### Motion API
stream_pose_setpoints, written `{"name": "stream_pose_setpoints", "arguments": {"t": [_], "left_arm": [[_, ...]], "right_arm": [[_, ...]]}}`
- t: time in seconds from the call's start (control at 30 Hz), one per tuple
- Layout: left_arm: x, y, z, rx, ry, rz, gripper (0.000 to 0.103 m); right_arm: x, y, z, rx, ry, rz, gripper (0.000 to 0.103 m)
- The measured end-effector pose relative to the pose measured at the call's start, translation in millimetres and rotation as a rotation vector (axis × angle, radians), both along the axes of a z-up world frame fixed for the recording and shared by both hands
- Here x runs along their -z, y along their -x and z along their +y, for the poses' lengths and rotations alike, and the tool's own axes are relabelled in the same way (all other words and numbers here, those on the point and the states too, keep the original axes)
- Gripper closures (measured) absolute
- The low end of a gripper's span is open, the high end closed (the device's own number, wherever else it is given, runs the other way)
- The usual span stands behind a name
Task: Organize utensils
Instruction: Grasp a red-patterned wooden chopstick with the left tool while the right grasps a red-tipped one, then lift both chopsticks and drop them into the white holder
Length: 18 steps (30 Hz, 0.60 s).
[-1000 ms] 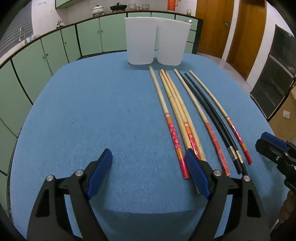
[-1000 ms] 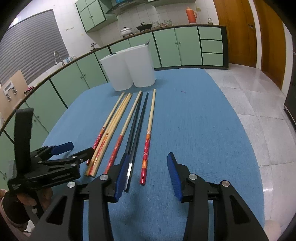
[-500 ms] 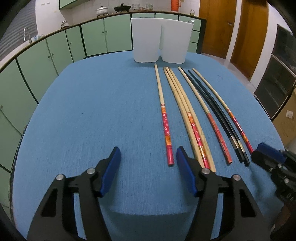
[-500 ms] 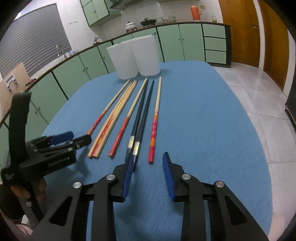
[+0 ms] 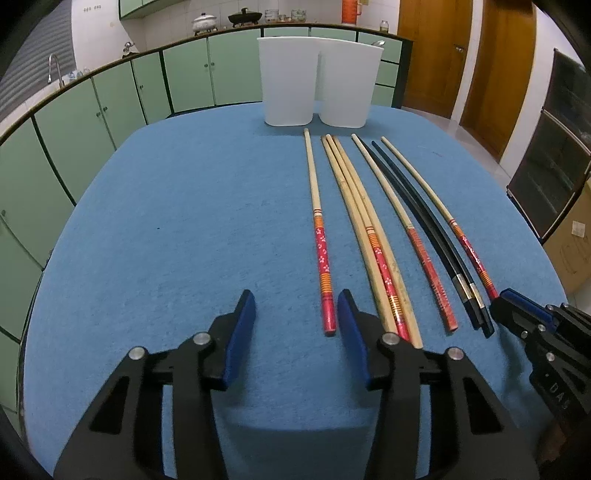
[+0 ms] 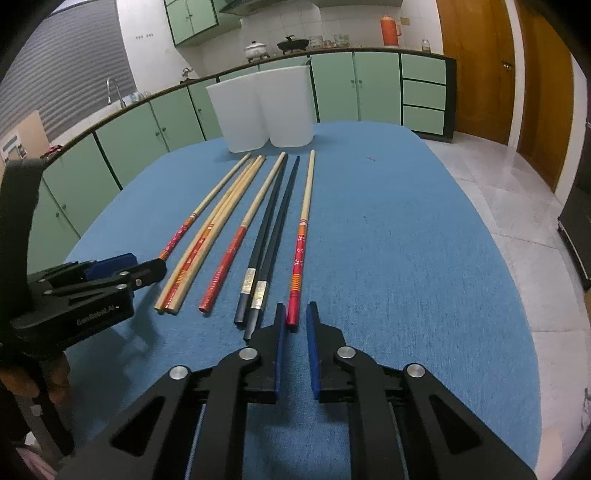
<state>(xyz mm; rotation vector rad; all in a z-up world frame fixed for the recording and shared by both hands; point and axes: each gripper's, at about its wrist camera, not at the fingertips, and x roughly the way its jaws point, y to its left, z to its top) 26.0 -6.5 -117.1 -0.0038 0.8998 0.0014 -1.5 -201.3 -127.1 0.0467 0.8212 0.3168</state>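
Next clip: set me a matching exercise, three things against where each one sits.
Things:
1. white containers
2. black chopsticks
3. orange flask

Places:
a. on the counter at the back
b. flat on the table, between red-handled chopsticks
c. upright at the table's far end, side by side

Pairs: 1-c, 2-b, 3-a
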Motion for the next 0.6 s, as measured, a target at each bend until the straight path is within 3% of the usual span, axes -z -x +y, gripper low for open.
{"name": "stream_pose_setpoints", "arguments": {"t": [0.27, 0.47, 0.6], "left_arm": [[0.1, -3.5, -9.3, 0.031, 0.037, 0.002, 0.098], [-3.4, -2.2, -6.1, 0.03, 0.073, 0.011, 0.098], [-16.5, -0.9, -4.2, 0.029, 0.052, -0.005, 0.098]], "right_arm": [[-0.3, -3.2, 4.7, 0.013, 0.034, 0.001, 0.097], [-8.3, -3.9, 0.9, 0.013, -0.002, 0.01, 0.098], [-26.2, -1.8, -3.1, 0.014, -0.01, -0.026, 0.098]]}}
